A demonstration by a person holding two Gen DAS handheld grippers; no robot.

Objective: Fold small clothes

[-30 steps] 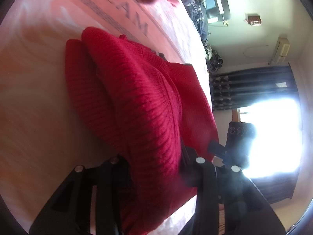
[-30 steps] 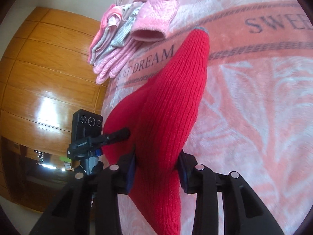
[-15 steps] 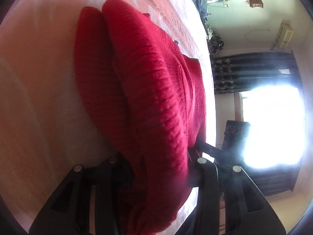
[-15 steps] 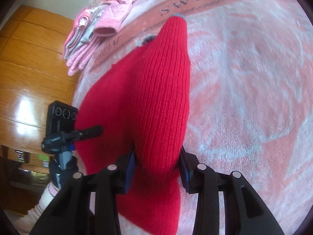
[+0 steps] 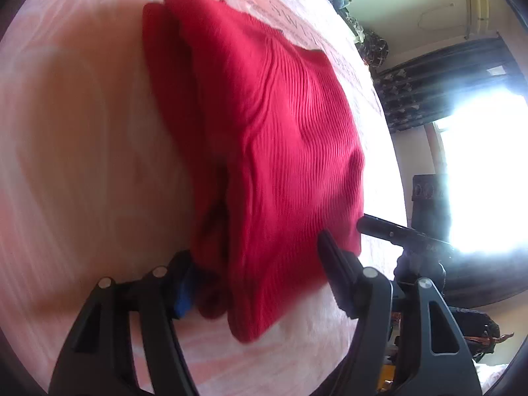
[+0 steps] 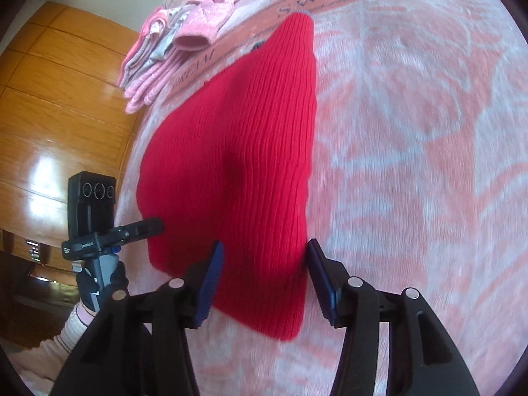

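A red ribbed knit sweater (image 5: 270, 125) lies folded on the pink blanket (image 5: 82, 132), a doubled edge showing on its left side. My left gripper (image 5: 257, 264) stands open, its fingers either side of the sweater's near end. In the right wrist view the same sweater (image 6: 244, 165) lies flat, tapering to a cuff far off by the blanket's lettered band. My right gripper (image 6: 265, 274) is open too, with its blue pads apart on both sides of the near hem. The left gripper (image 6: 89, 211), held by a gloved hand, sits at the sweater's left edge.
A stack of folded pink and grey clothes (image 6: 171, 43) rests at the blanket's far left corner. Wooden wardrobe panels (image 6: 66, 99) stand beyond the bed edge. A bright window (image 5: 478, 165) with dark curtains lies past the other side. Open blanket (image 6: 412, 132) stretches right of the sweater.
Both grippers were shut on the lifted red sweater; they have lowered it and opened. The sweater now lies released and spread flat on the blanket.
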